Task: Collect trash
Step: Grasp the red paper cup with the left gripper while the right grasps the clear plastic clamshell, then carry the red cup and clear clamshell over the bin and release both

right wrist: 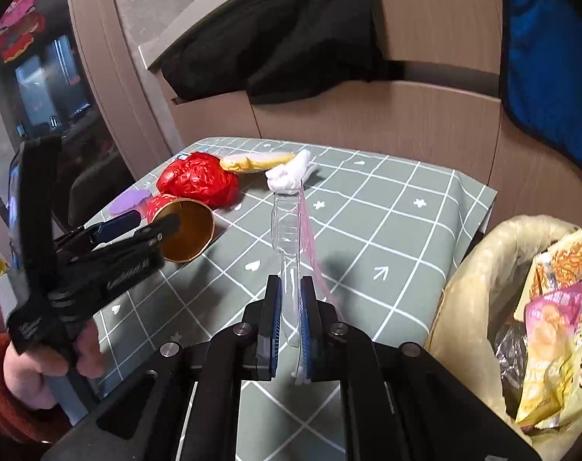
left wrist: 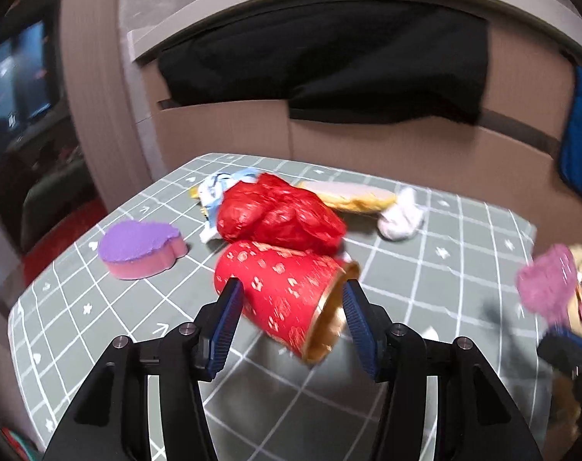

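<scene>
A red paper cup (left wrist: 283, 292) with a gold inside lies on its side on the green checked tablecloth (left wrist: 444, 288). My left gripper (left wrist: 291, 296) is open around it, one finger at its base and one at its rim. The cup looks blurred against the sharp fingers. The right wrist view shows that gripper (right wrist: 145, 226) beside the cup (right wrist: 183, 230). My right gripper (right wrist: 290, 307) is shut on a clear plastic bag (right wrist: 287, 238) with a pink strip, which sticks out forward over the table.
Behind the cup lie a crumpled red bag (left wrist: 279, 215), a blue-white wrapper (left wrist: 214, 188), a yellow wrapper (left wrist: 352, 196), a white tissue (left wrist: 400, 219) and a purple-pink sponge (left wrist: 141, 249). A lined bin (right wrist: 483, 269) with snack wrappers (right wrist: 552, 326) stands off the table's right edge.
</scene>
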Available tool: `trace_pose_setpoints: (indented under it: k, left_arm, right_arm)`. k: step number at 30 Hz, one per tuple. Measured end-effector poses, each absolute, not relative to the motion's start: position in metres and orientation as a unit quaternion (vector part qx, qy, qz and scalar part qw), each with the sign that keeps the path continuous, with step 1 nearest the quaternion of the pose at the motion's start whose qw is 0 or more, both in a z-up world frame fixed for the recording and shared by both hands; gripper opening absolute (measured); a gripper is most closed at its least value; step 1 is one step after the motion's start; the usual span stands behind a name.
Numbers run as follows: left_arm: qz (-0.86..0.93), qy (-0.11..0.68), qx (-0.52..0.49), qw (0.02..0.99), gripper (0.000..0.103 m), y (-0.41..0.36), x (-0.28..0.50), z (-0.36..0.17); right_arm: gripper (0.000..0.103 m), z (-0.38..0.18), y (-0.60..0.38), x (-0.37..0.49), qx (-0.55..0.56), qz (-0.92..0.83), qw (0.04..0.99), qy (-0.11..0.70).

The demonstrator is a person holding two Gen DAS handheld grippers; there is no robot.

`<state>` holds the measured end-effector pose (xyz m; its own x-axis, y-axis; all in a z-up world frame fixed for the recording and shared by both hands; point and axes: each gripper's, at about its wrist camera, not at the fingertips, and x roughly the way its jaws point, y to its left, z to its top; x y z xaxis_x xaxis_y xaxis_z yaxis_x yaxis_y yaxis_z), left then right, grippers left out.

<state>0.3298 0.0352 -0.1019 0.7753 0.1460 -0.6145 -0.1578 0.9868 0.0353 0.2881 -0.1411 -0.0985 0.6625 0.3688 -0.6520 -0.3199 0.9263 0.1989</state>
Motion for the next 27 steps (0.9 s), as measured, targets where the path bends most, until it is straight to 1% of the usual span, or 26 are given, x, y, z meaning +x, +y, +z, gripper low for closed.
trace_pose_setpoints:
  k: [1,3,4,5,7,8,16,20,27]
  left_arm:
    - [0.082,0.330,-0.024,0.940,0.047,0.039,0.334,-0.103]
    - [0.081,0.336,-0.047,0.937,0.042,0.045,0.338,-0.107]
    - [0.077,0.338,-0.060,0.936,0.035,0.048,0.340,-0.108]
    - [0.076,0.342,-0.070,0.934,0.023,0.051,0.341,-0.110]
    - [0.074,0.347,-0.087,0.931,0.010,0.058,0.340,-0.112]
    - [0.068,0.343,-0.101,0.931,0.005,0.062,0.336,-0.111]
    - [0.028,0.270,-0.120,0.955,0.003,0.067,0.298,-0.065]
    - [-0.008,0.245,-0.110,0.963,0.003,0.051,0.280,-0.039]
    - [-0.105,0.212,-0.099,0.966,0.003,0.000,0.247,0.002]
  right_arm:
    - [0.008,-0.099,-0.140,0.289,0.033,0.190,0.912,0.363]
    - [0.008,-0.099,-0.140,0.289,0.035,0.191,0.912,0.361]
    - [0.008,-0.099,-0.140,0.289,0.036,0.192,0.912,0.360]
    - [0.008,-0.100,-0.141,0.289,0.039,0.192,0.912,0.360]
    - [0.008,-0.099,-0.143,0.289,0.044,0.191,0.913,0.357]
    - [0.008,-0.097,-0.144,0.288,0.045,0.191,0.914,0.355]
    - [0.008,-0.072,-0.153,0.277,0.046,0.185,0.926,0.326]
    - [0.008,-0.054,-0.158,0.266,0.044,0.181,0.934,0.306]
    - [0.008,-0.015,-0.186,0.234,0.033,0.147,0.953,0.263]
